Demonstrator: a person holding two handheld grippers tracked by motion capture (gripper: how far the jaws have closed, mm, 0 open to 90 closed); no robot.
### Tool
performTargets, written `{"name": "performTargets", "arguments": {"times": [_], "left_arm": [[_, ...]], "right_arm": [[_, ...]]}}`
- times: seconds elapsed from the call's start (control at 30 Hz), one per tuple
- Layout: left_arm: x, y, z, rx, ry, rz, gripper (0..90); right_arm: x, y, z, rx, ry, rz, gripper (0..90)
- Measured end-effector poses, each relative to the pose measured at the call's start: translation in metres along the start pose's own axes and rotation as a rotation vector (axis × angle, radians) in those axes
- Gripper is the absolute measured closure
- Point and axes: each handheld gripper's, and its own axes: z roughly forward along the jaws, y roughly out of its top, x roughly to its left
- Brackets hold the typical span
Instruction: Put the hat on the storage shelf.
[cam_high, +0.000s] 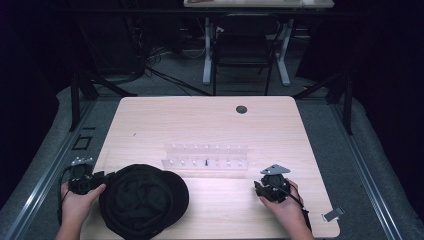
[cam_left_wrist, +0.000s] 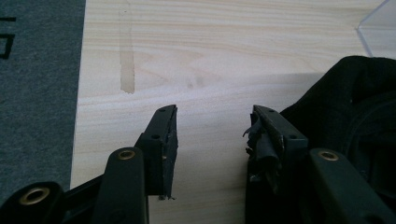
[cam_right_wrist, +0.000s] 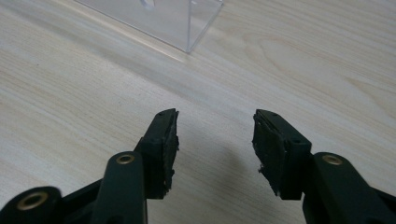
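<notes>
Dark room, pale wood table (cam_high: 210, 120). Black cap (cam_high: 144, 200) lies near left, clear acrylic rack (cam_high: 205, 156) mid-table. Left gripper (cam_left_wrist: 212, 140) just left of the cap, jaws wide, empty; right gripper (cam_right_wrist: 215, 140) near right, likewise. Likely cap grasp next: approach low, pinch the fabric edge. No readable writing.

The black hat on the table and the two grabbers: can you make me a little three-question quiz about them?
1. True or false: the left gripper is clamped on the black hat.
2. Which lies nearer the clear rack: A, the hat, or B, the round hole in the table?
3. Fill in: the right gripper has its jaws ____.

Key: 1 false, its jaws are apart with bare wood between them and the hat beside it. 2 A. 3 open.
</notes>
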Motion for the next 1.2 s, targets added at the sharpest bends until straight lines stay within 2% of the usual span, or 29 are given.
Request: {"name": "performTargets", "arguments": {"times": [0.13, 0.2, 0.3, 0.5, 0.67, 0.77, 0.83, 0.87, 0.9, 1.03, 1.1, 1.2], "left_arm": [[-0.001, 0.001, 0.0, 0.008, -0.002, -0.005, 55.1], [-0.001, 0.001, 0.0, 0.018, -0.006, -0.001, 55.6], [-0.002, 0.002, 0.001, 0.012, 0.001, -0.013, 55.5], [-0.004, 0.003, 0.0, 0.029, 0.013, -0.007, 53.5], [-0.007, 0.004, -0.001, 0.038, 0.035, 0.001, 54.2], [-0.009, 0.006, -0.003, 0.055, 0.027, 0.008, 55.4], [-0.01, 0.008, -0.005, 0.075, 0.02, -0.002, 56.2], [-0.01, 0.01, -0.006, 0.077, 0.01, -0.025, 56.5], [-0.01, 0.01, -0.006, 0.075, 0.008, -0.031, 56.9], [-0.01, 0.015, -0.013, 0.094, -0.003, -0.029, 57.7], [-0.011, 0.015, -0.017, 0.086, -0.007, -0.029, 56.6], [-0.009, 0.012, -0.024, 0.099, -0.023, -0.018, 55.4]], "right_arm": [[0.001, 0.0, 0.0, 0.005, 0.012, 0.001, 55.3], [0.0, 0.0, -0.001, 0.014, 0.003, -0.002, 56.2], [-0.001, 0.001, -0.002, -0.007, 0.014, 0.028, 56.1], [-0.002, 0.001, -0.005, -0.038, 0.023, 0.055, 54.3], [0.0, 0.001, -0.004, -0.023, 0.039, 0.062, 50.6], [0.002, 0.003, -0.007, -0.028, 0.046, 0.055, 48.9], [0.004, 0.004, -0.009, -0.047, 0.046, 0.04, 49.4], [0.005, 0.005, -0.011, -0.042, 0.042, 0.032, 49.9], [0.006, 0.005, -0.011, -0.045, 0.039, 0.029, 50.1], [0.007, 0.004, -0.011, -0.036, 0.026, 0.031, 52.3], [0.007, 0.004, -0.012, -0.035, 0.024, 0.041, 54.0], [0.007, 0.006, -0.014, -0.03, 0.037, 0.051, 56.3]]}}
